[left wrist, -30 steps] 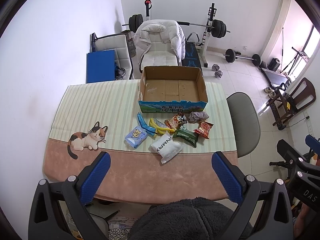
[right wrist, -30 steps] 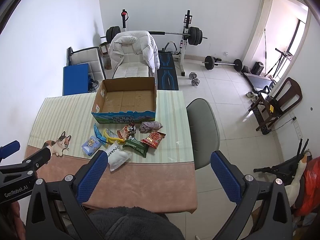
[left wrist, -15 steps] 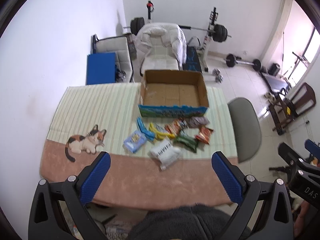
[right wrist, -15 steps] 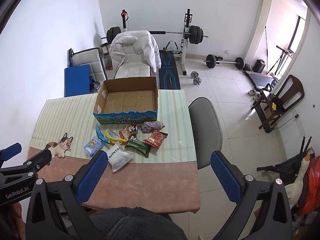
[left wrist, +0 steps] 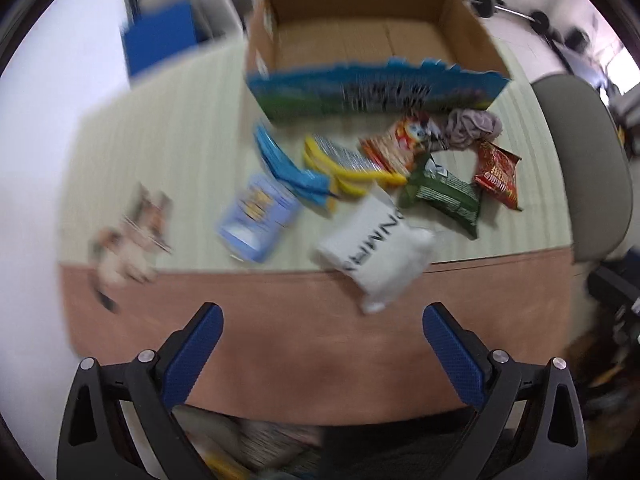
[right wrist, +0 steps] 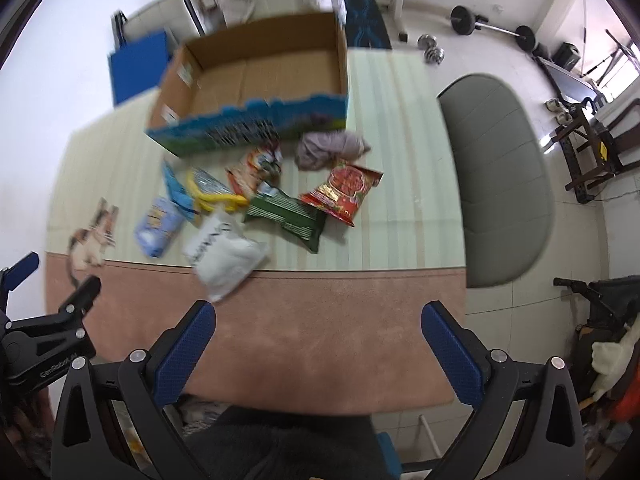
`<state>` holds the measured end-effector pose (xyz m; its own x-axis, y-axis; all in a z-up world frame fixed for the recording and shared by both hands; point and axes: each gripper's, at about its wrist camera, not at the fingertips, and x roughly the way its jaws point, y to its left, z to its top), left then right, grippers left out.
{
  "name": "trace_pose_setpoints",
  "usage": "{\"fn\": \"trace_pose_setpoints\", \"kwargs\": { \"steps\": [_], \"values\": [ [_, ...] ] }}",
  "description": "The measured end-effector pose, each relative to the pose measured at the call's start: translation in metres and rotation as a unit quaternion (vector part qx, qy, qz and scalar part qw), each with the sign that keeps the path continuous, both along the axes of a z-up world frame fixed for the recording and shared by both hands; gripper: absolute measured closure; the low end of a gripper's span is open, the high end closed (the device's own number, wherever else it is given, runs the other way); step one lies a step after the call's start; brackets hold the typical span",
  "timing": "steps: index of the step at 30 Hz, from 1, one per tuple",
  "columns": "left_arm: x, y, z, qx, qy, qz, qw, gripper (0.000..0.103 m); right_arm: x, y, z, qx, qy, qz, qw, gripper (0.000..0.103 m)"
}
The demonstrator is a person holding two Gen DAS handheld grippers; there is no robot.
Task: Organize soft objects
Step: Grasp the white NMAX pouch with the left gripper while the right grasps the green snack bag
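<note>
An open cardboard box (left wrist: 372,36) (right wrist: 256,76) with a blue printed front stands at the back of the table. In front of it lie several soft packets: a white pouch (left wrist: 376,240) (right wrist: 224,252), a green packet (left wrist: 444,192) (right wrist: 288,212), a red packet (left wrist: 498,176) (right wrist: 344,192), a light blue pack (left wrist: 258,216) (right wrist: 158,224), a yellow packet (left wrist: 344,164) and a grey cloth (left wrist: 472,126) (right wrist: 328,148). My left gripper (left wrist: 322,354) is open and empty above the table's near edge. My right gripper (right wrist: 318,350) is open and empty, near the same edge.
A cat figure is printed on the tablecloth at the left (left wrist: 128,236) (right wrist: 92,236). A grey chair (right wrist: 500,176) stands at the table's right side. Gym weights and a white jacket on a chair stand behind. The left gripper's body (right wrist: 40,344) shows at the right view's lower left.
Both grippers have come down and forward toward the table; the packets and box now look much larger. The left view is blurred from motion. Both stay open.
</note>
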<state>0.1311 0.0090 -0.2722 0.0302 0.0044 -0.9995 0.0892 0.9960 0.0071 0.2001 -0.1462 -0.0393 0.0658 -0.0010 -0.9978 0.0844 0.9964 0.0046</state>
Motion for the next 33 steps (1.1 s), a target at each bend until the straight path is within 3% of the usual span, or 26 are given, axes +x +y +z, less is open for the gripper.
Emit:
{"fn": "trace_pose_setpoints", "kwargs": {
  "steps": [2,4,7,10,12,14,16,18,20,22,23,28,29,31,33],
  "values": [
    [0.020,0.009,-0.034,-0.058,0.052,0.066,0.9948,0.009,0.010,-0.001,-0.029,0.007,0.003,0.016,1.000,0.000],
    [0.034,0.012,-0.065,-0.101,0.091,0.123,0.9830,0.010,0.024,-0.002,-0.056,0.007,0.010,0.039,0.999,0.000],
    [0.045,0.009,-0.104,-0.140,0.135,0.188,0.9628,0.010,0.047,-0.002,-0.085,0.024,0.021,0.068,0.997,0.000],
    [0.047,-0.001,-0.138,-0.158,0.170,0.236,0.9437,0.010,0.070,0.001,-0.104,0.046,0.030,0.097,0.994,0.013],
    [0.048,-0.008,-0.150,-0.125,0.178,0.241,0.9456,0.010,0.083,0.005,-0.117,0.053,0.041,0.118,0.991,0.024],
    [0.047,-0.013,-0.154,-0.092,0.168,0.235,0.9529,0.012,0.094,0.011,-0.129,0.068,0.057,0.141,0.986,0.026],
    [0.043,-0.013,-0.151,-0.078,0.151,0.222,0.9602,0.023,0.099,0.022,-0.135,0.076,0.067,0.168,0.981,0.026],
    [0.039,-0.014,-0.143,-0.067,0.134,0.184,0.9715,0.024,0.099,0.037,-0.142,0.071,0.073,0.204,0.974,0.026],
    [0.034,-0.025,-0.133,-0.004,0.112,0.100,0.9886,0.025,0.099,0.054,-0.154,0.059,0.080,0.246,0.964,0.026],
    [0.029,-0.031,-0.125,0.052,0.088,0.042,0.9939,0.024,0.100,0.065,-0.165,0.044,0.085,0.268,0.958,0.026],
    [0.027,-0.032,-0.124,0.057,0.085,0.031,0.9943,0.024,0.101,0.071,-0.173,0.027,0.087,0.282,0.955,0.026],
    [0.026,-0.011,-0.143,-0.018,0.112,0.069,0.9912,0.014,0.110,0.087,-0.222,-0.063,0.114,0.299,0.945,0.027],
    [0.026,-0.008,-0.144,-0.029,0.116,0.078,0.9897,0.014,0.111,0.086,-0.229,-0.068,0.125,0.290,0.946,0.038],
    [0.026,-0.002,-0.142,-0.052,0.123,0.091,0.9868,0.014,0.111,0.081,-0.240,-0.051,0.154,0.246,0.956,0.052],
    [0.024,0.004,-0.142,-0.075,0.136,0.106,0.9822,0.014,0.108,0.069,-0.242,-0.032,0.185,0.176,0.966,0.054]
  ]
}}
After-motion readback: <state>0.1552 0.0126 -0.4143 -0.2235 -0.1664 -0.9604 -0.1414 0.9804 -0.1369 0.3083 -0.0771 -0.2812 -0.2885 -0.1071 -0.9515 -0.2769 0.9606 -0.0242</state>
